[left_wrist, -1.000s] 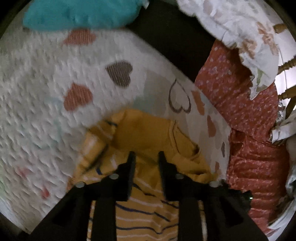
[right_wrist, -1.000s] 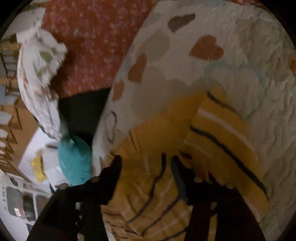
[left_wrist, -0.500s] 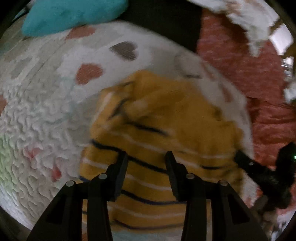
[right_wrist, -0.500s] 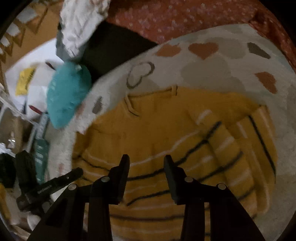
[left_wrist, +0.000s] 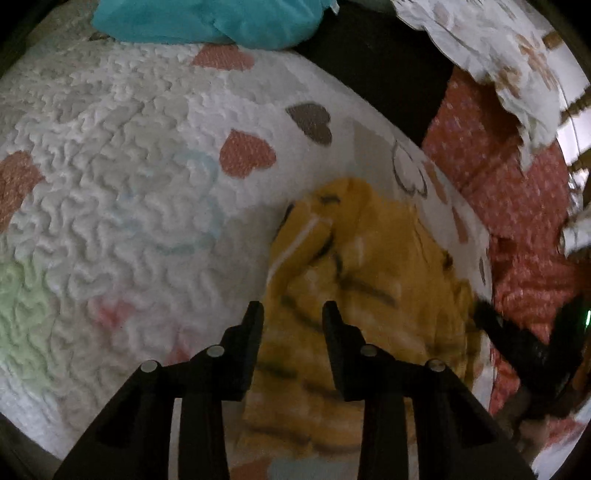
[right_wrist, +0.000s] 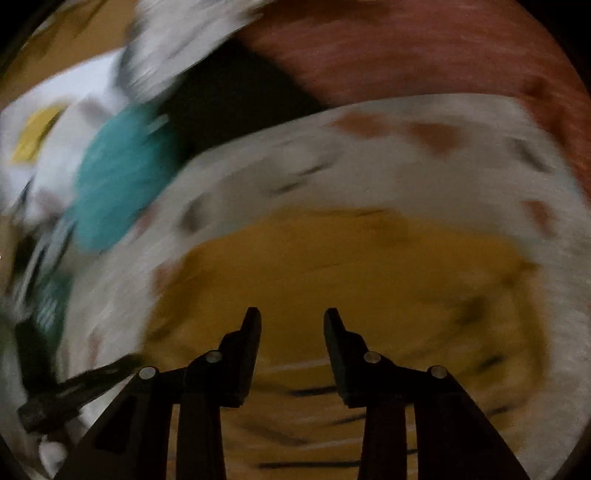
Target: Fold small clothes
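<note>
A small yellow shirt with dark and white stripes (left_wrist: 369, 280) lies folded on a white quilted mat with heart prints (left_wrist: 122, 184). My left gripper (left_wrist: 291, 314) is open and empty, hovering over the shirt's left edge. My right gripper (right_wrist: 291, 319) is open and empty above the same shirt (right_wrist: 369, 266); that view is heavily blurred. The right gripper's black body also shows at the right edge of the left wrist view (left_wrist: 532, 343).
A teal cloth (left_wrist: 207, 18) lies at the far edge of the mat. A red dotted fabric (left_wrist: 517, 192) and a white floral cloth (left_wrist: 498, 48) lie to the right. The teal cloth (right_wrist: 122, 181) shows at left in the right wrist view.
Both grippers let go of the yellow shirt and pulled back from it. The shirt now lies folded on the mat. The right wrist view is swinging fast.
</note>
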Available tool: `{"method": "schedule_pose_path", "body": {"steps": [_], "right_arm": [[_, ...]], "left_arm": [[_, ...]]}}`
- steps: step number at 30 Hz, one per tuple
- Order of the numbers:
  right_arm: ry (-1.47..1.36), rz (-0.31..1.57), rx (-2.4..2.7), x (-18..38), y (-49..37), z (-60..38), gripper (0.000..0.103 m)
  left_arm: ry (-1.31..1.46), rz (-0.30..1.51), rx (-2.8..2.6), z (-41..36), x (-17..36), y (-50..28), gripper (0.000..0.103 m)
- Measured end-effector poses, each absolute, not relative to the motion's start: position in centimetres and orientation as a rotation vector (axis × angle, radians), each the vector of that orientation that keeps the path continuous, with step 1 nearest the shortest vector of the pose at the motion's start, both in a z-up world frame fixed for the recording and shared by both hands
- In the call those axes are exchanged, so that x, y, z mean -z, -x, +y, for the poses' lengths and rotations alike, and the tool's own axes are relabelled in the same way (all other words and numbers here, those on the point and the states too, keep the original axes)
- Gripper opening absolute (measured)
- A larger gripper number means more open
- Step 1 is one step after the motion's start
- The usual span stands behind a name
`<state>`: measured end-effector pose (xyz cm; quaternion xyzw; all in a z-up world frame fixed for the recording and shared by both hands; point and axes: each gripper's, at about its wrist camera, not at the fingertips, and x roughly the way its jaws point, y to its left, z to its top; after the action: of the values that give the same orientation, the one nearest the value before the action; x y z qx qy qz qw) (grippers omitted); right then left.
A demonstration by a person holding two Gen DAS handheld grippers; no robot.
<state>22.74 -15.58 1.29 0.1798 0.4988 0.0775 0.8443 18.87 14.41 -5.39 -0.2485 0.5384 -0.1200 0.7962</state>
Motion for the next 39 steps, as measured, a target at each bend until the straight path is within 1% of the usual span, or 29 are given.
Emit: {"method": "schedule_pose_path", "body": {"steps": [2,4,7,11,14,16,17,18,19,22,26,29,32,34,35,36,37,39], "right_arm": [[-0.343,1.095,-0.276,-0.6,-23.7,-11.3,0.035],[-0.265,1.132,-0.325,0.9,-25.5,-7.3,0.03],[-0.18,1.196,-0.327,3.2,-28.6,-3.2,0.029],[-0.083,1.232,-0.232,5.4,-32.8,-0.5,0.027],[-0.077,1.182,-0.193,3.9,-33.6,-0.9,0.028],[-0.143,1.139,-0.208,1.9,-32.8,-2.8,0.03],[-0.167,1.128,-0.207,1.2,-32.1,-4.0,0.036],[-0.194,1.112,-0.198,0.3,-31.0,-6.1,0.04],[-0.202,1.102,-0.187,-0.2,-30.3,-7.1,0.041],[-0.197,1.09,-0.068,-1.3,-26.1,-14.5,0.041],[-0.225,1.112,0.118,-0.6,-21.3,-23.6,0.041],[-0.304,1.105,0.208,0.3,-19.2,-28.7,0.041],[-0.382,1.102,0.207,1.8,-19.0,-30.4,0.05],[-0.419,1.108,0.178,2.7,-19.2,-30.7,0.05],[-0.416,1.119,0.169,3.1,-19.4,-30.5,0.05],[-0.394,1.132,0.165,3.5,-19.8,-30.2,0.03],[-0.379,1.135,0.164,3.8,-20.0,-30.1,0.016],[-0.395,1.146,0.19,4.1,-20.2,-30.8,0.012]], "left_arm": [[0.488,1.184,0.291,14.3,5.8,-17.8,0.031],[0.396,1.233,0.279,13.7,6.7,-17.4,0.031],[0.303,1.327,0.275,12.8,8.5,-17.4,0.031],[0.25,1.309,0.25,12.6,8.0,-17.6,0.032],[0.225,1.294,0.192,12.9,7.6,-17.9,0.032],[0.236,1.278,0.168,13.5,7.3,-18.0,0.032],[0.258,1.269,0.166,13.8,7.1,-18.0,0.032],[0.281,1.26,0.165,14.3,6.9,-18.0,0.032],[0.306,1.247,0.16,14.8,6.5,-17.9,0.032],[0.337,1.176,0.127,15.9,5.1,-17.2,0.032],[0.431,1.098,0.174,16.5,3.7,-16.4,0.032],[0.432,1.075,0.238,14.6,3.1,-16.4,0.033],[0.395,1.085,0.296,11.2,3.1,-17.1,0.033],[0.364,1.096,0.333,9.2,3.0,-17.3,0.033],[0.34,1.101,0.349,8.1,3.0,-17.3,0.034],[0.324,1.106,0.363,7.3,3.1,-17.3,0.034],[0.308,1.113,0.377,6.6,3.2,-17.0,0.035],[0.273,1.136,0.386,5.2,3.7,-17.1,0.035]]}}
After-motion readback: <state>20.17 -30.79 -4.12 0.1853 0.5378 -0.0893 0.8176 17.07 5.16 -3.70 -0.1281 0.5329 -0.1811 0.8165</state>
